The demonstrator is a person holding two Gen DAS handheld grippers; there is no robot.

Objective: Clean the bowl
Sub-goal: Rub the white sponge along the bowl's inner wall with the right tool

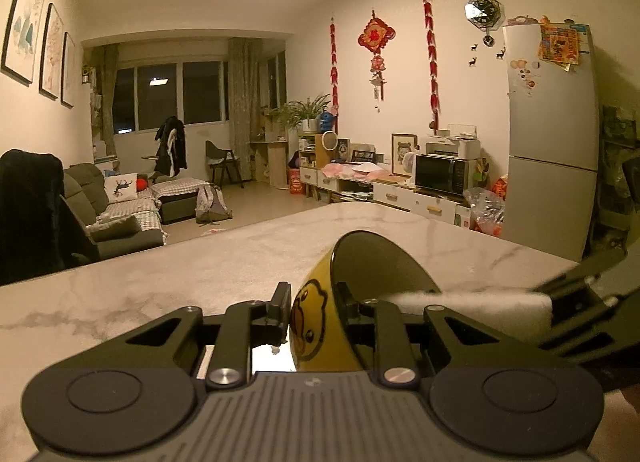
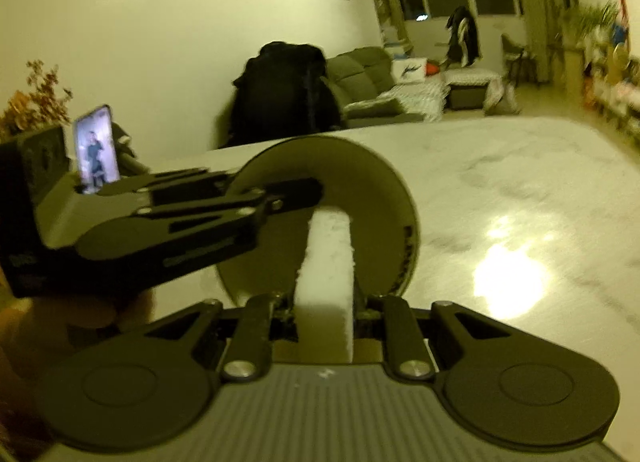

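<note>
My left gripper [image 1: 314, 302] is shut on the wall of a yellow bowl [image 1: 312, 326] with a duck face, tilted on its side with its dark inside facing right. One finger is outside the wall and one inside. My right gripper [image 2: 324, 302] is shut on a white sponge [image 2: 328, 270] whose far end reaches into the bowl [image 2: 376, 190]. In the left wrist view the sponge [image 1: 472, 300] comes in from the right, with the right gripper's dark arm [image 1: 580, 302] behind it. In the right wrist view the left gripper [image 2: 160, 222] holds the bowl from the left.
A white marble table [image 1: 160, 282] lies under both grippers; its far edge runs across the middle. A black chair back [image 2: 284, 94] stands at the table's far side. A phone [image 2: 96, 150] stands on the left gripper's mount. Sofa, fridge and cabinets are far behind.
</note>
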